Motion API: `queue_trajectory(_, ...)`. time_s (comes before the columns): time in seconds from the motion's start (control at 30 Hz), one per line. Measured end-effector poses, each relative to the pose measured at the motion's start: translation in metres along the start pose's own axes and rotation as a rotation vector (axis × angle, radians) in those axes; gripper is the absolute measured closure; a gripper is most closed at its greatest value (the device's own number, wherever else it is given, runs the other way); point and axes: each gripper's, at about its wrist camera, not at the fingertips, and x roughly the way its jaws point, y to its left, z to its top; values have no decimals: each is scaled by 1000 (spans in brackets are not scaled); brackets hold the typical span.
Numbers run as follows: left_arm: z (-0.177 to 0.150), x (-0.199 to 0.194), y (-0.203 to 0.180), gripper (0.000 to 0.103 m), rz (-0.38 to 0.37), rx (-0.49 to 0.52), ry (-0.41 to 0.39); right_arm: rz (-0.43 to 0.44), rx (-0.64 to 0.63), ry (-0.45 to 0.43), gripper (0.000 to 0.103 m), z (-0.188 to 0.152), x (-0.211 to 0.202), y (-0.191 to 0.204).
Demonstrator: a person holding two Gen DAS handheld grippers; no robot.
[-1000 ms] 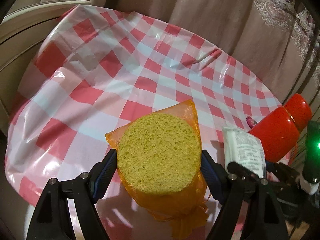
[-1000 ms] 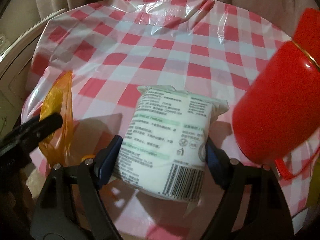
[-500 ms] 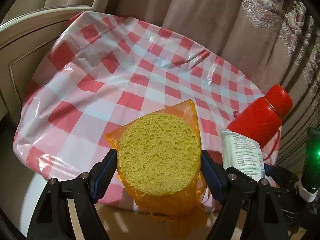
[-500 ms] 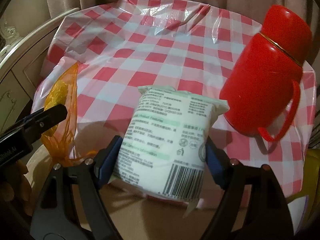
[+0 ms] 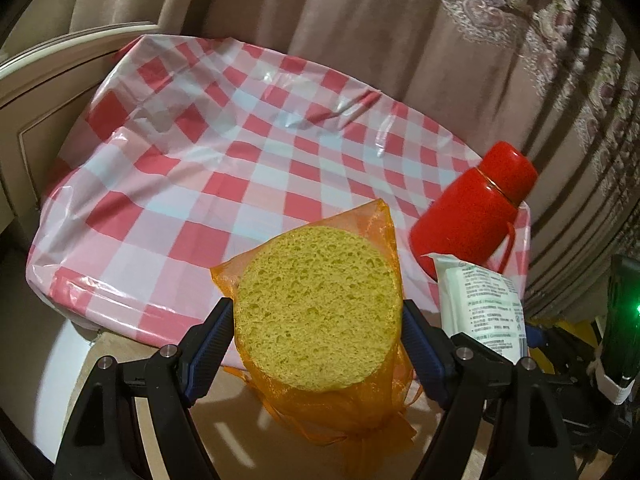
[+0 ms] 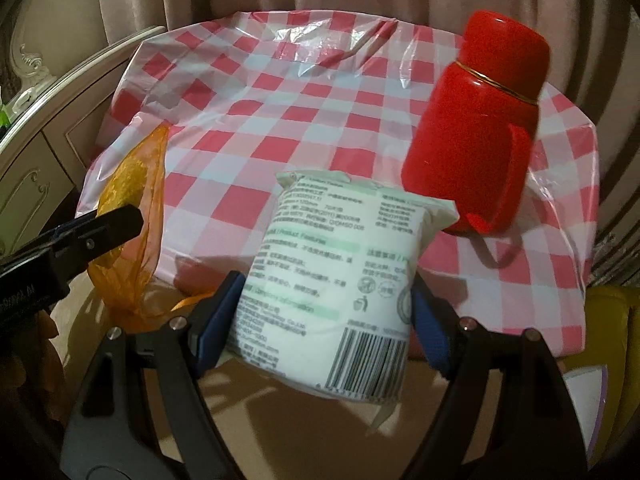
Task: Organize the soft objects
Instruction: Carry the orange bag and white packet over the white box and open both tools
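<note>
Both pairs of jaws are clenched on soft goods: our left gripper [image 5: 318, 340] grasps a round yellow sponge [image 5: 320, 308] between its blue pads [image 5: 212, 344], and our right gripper [image 6: 324, 320] grasps a white tissue pack [image 6: 340, 276] the same way, each pad pressed against a side of its load.

The sponge sits in an orange mesh bag [image 5: 352, 416] whose gathered end hangs below the jaws and whose upper flap rises behind the sponge. We see its porous flat face turned up toward the left wrist camera. It is held in the air, at the near edge of the table, over bare floor. In the right wrist view the same bag shows at the left, with 1 finger of our left gripper across it.

The tissue pack carries green headings, printed text and a barcode at its lower end. It too is off the table, in front of the near edge. In the left wrist view the pack [image 5: 480, 308] appears just to the right of the sponge.

Beyond both loads lies a table under a red-and-white checked plastic cloth [image 5: 240, 184], creased and shiny. 1 red flask [image 6: 476, 120] with a handle and a thin gold band stands upright near the cloth's right side. Brownish curtains [image 5: 360, 28] hang behind the table, and cream panelled furniture [image 6: 40, 152] stands at the left.
</note>
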Motion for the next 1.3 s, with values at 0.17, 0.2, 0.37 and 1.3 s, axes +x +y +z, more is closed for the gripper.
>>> queue_trajectory(0.17,-8,-1,-17,22,-45,25,29,-15,24,10,21,-13,-13,-15)
queue_trajectory(0.2,-10,-1,-21,22,-56,28,36,-17,26,11,21,-16,-15,-18)
queue_trajectory(0.37,-21,1,-54,22,-124,75,78,-46,55,16,21,-33,-33,-40)
queue_trajectory(1.3,-126,56,-314,12,-585,321,448,-558,449,89,21,-187,-157,-277)
